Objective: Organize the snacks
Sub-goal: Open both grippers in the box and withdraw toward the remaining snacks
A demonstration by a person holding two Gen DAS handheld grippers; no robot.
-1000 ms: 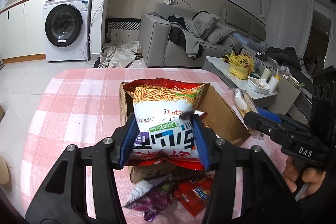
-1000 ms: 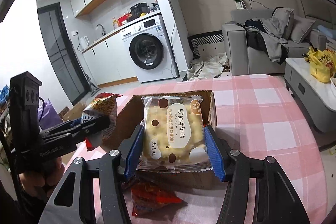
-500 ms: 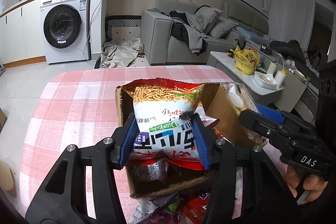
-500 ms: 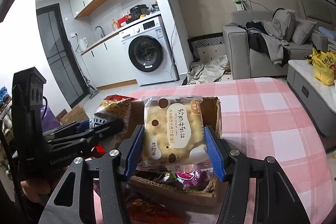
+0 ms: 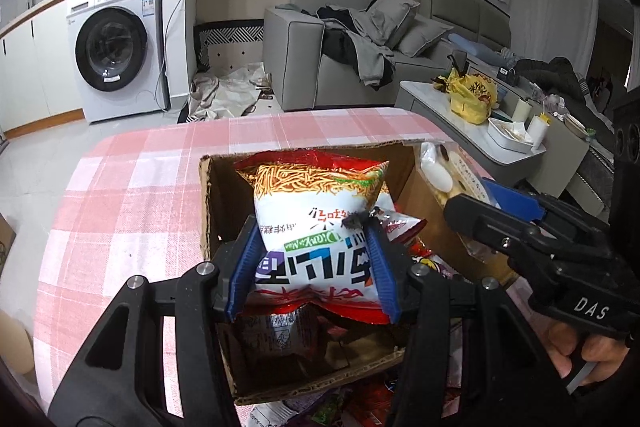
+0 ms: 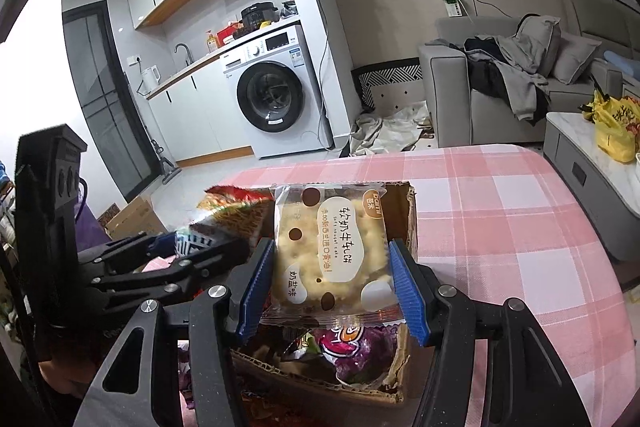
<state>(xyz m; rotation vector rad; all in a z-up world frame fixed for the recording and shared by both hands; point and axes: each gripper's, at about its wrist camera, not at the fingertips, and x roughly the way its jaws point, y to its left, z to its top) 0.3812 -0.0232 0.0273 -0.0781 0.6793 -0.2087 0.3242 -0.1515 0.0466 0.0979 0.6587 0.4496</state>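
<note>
We hold a shiny, crinkly noodle snack bag (image 5: 320, 223) tight between the bumpy blue pads of our left gripper (image 5: 312, 271), and it stands tall with its words upside down, over the open brown cardboard box (image 5: 208, 203) on the pink checked tablecloth (image 5: 132, 187). Our right gripper (image 6: 332, 291) squeezes a flat, clear cracker pack (image 6: 330, 251) by its two long sides, its long way pointing away from us, above the same box.
</note>
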